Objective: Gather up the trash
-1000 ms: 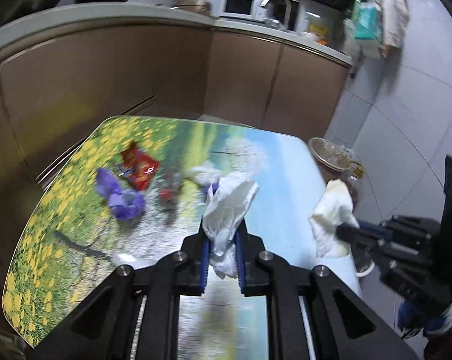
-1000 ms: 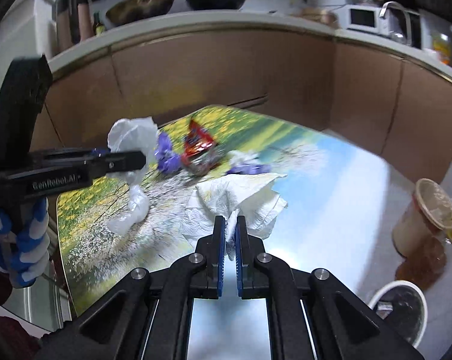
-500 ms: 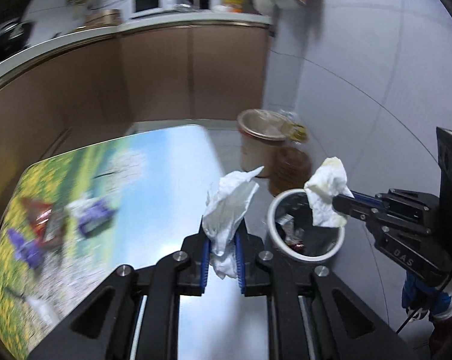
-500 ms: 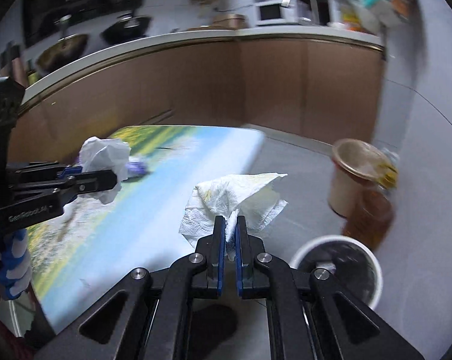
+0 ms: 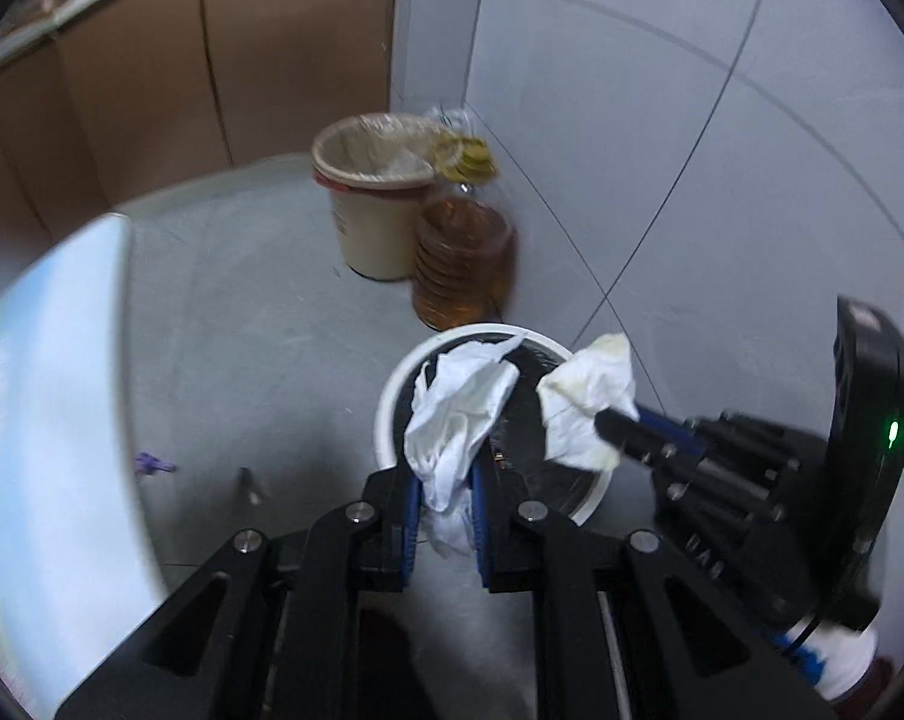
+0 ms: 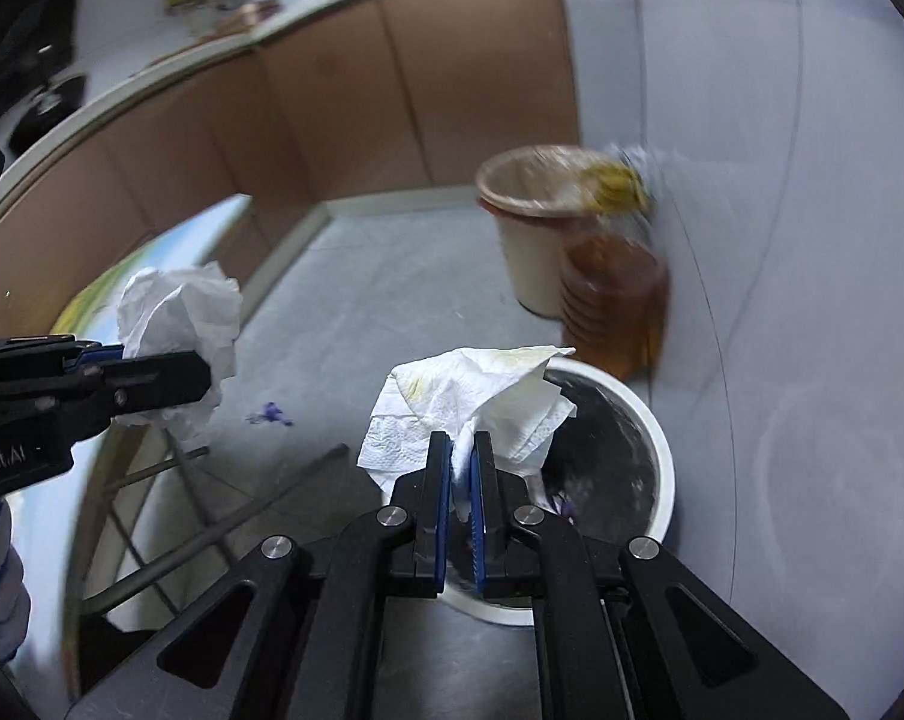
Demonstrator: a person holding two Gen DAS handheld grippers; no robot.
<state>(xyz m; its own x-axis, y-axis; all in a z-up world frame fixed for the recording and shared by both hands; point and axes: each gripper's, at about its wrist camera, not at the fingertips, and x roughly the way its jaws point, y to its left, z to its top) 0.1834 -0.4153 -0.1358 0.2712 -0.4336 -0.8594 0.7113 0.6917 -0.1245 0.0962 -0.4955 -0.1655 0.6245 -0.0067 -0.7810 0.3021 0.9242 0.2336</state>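
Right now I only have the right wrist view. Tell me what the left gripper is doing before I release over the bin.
Observer: The left gripper is shut on a white tissue, with a tail of it hanging below the fingers.
Operator: Say where that tissue sits against the bin.
Observer: In the left wrist view it overlaps the white bin's near left rim and its dark opening.
Operator: Now check my own load from that side.
Observer: Your right gripper holds the stained tissue across the bin's right rim. It looks partly over the opening and partly outside it.
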